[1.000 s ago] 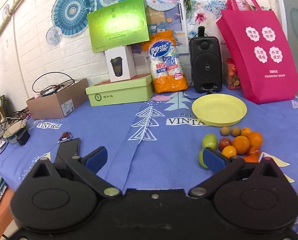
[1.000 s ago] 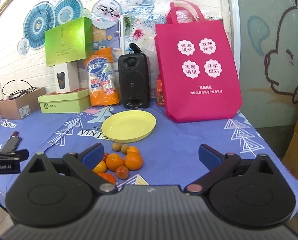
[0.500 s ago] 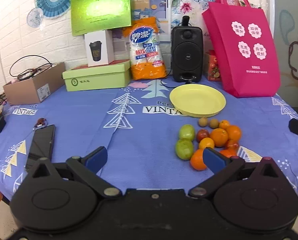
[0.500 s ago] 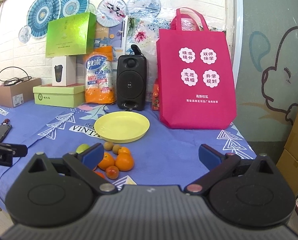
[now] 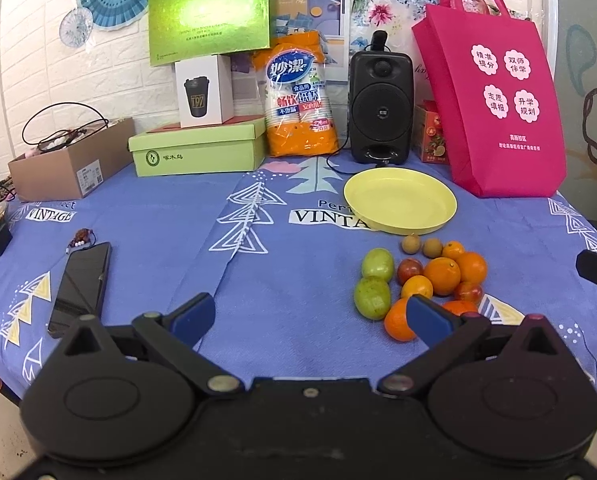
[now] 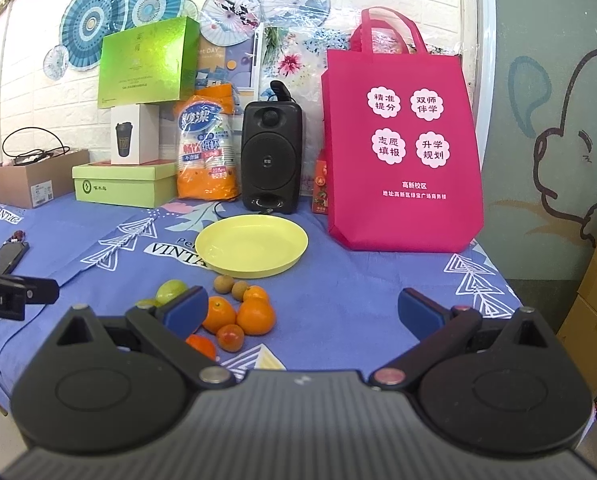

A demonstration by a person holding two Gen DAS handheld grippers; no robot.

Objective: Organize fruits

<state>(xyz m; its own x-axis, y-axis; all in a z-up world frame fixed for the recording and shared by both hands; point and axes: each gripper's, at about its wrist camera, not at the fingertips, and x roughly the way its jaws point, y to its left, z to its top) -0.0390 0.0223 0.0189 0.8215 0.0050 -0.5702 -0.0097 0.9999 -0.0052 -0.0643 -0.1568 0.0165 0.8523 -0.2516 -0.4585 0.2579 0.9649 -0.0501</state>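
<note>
Hovering short of the fruit pile (image 5: 422, 276), left gripper (image 5: 310, 318) and right gripper (image 6: 302, 312) both show jaws wide, empty. Fruit sits on the bench just before the empty yellow plate (image 5: 398, 200). Best to take an outlying piece first, squeezing gently.

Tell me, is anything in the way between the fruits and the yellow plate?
Nothing visible. The fruits sit in a bunch on the cloth just in front of the plate, with only bare cloth between them. Both grippers, left and right, are open, holding nothing, short of the bunch.
</note>
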